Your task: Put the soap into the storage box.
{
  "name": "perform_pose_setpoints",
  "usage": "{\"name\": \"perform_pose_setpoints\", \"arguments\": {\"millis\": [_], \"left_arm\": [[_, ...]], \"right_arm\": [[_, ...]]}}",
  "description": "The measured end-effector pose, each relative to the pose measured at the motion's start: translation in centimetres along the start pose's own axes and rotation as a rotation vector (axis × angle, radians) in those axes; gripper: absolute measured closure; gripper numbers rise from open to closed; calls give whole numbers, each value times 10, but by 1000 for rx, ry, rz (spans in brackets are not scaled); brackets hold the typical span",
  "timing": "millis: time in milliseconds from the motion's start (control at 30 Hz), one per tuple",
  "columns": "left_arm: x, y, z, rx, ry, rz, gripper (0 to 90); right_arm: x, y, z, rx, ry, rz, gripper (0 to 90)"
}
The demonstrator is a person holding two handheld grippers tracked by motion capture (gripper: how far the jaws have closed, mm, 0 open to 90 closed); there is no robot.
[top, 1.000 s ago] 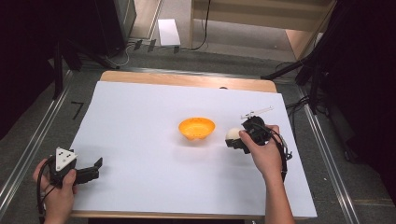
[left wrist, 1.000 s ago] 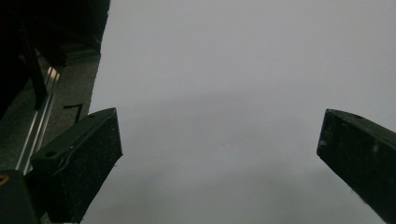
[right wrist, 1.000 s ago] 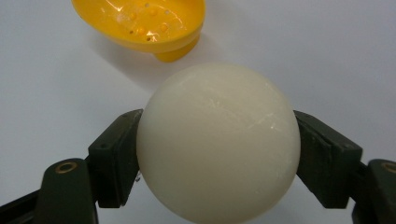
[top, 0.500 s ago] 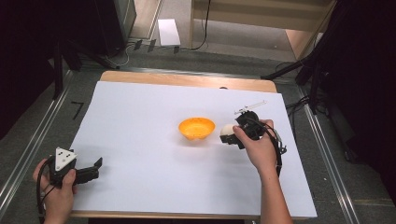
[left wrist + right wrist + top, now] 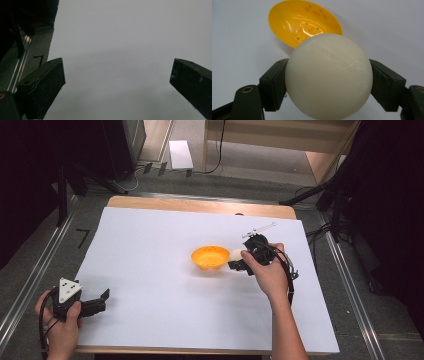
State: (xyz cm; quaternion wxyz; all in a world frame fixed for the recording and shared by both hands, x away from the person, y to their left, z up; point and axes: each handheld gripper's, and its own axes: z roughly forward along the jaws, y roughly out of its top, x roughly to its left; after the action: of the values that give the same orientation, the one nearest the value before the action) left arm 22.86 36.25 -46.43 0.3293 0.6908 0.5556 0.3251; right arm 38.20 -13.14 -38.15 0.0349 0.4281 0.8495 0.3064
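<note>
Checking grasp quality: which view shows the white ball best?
The right gripper view: the white ball sits large and close, clamped between the right gripper's jaws, the orange bowl just behind it. In the high view the ball is a small pale blob beside the bowl. The left gripper view faces bare table.

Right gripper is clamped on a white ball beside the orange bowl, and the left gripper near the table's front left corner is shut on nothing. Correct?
Not quite. The left gripper is open: the left gripper view shows its jaws wide apart over bare table. The rest holds: the right gripper is clamped on the white ball beside the orange bowl.
</note>
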Motion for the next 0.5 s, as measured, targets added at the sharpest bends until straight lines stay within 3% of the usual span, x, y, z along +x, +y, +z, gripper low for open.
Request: {"name": "perform_pose_setpoints", "arguments": {"millis": [500], "left_arm": [[0,0,0,0,-3,-1,3]], "right_arm": [[10,17,15,4,8,-16,241]]}}
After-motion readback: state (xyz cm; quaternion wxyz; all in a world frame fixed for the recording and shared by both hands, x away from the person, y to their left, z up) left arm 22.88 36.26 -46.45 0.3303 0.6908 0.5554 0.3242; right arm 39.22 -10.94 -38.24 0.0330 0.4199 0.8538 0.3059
